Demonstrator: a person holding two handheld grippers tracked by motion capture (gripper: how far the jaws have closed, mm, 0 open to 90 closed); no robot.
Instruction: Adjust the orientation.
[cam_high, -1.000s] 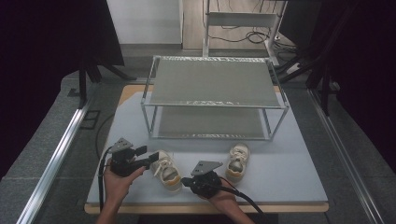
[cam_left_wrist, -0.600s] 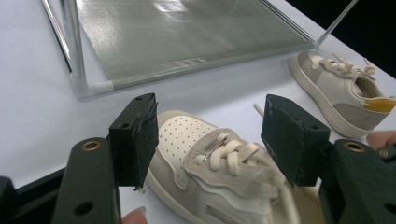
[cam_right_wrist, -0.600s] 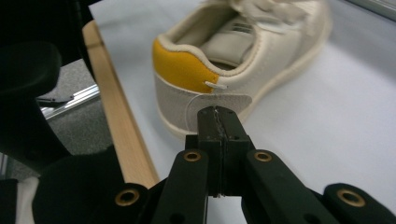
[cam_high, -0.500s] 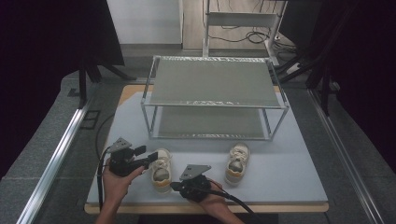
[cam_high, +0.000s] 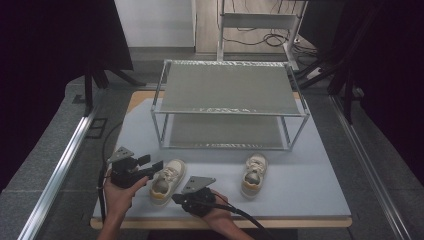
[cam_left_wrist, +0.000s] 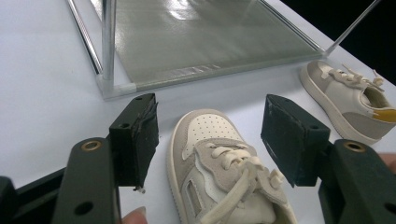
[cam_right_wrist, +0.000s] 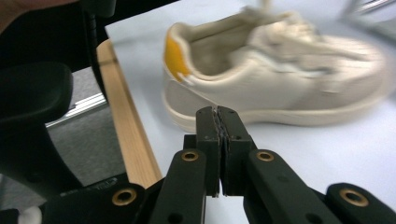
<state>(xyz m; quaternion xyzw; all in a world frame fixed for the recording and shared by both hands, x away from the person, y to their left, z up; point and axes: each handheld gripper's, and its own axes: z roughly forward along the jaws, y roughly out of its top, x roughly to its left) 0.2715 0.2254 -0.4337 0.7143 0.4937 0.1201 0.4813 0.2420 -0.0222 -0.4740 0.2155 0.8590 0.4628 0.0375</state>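
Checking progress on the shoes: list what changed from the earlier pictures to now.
The right tool slid left along the table's near edge, jaws shut and empty, ending just behind the left shoe. The left tool, open around that shoe's toe, the right shoe and the rack stayed put.

A two-tier rack (cam_high: 230, 107) stands at the far middle of the worktop (cam_high: 310, 185); before it lie two shoes, the left shoe (cam_high: 167, 180) near the front edge, the right shoe (cam_high: 253, 173) well apart; the left gripper (cam_high: 150, 167) straddles the left shoe's toe; the right gripper (cam_high: 176, 198) sits just beside its heel.
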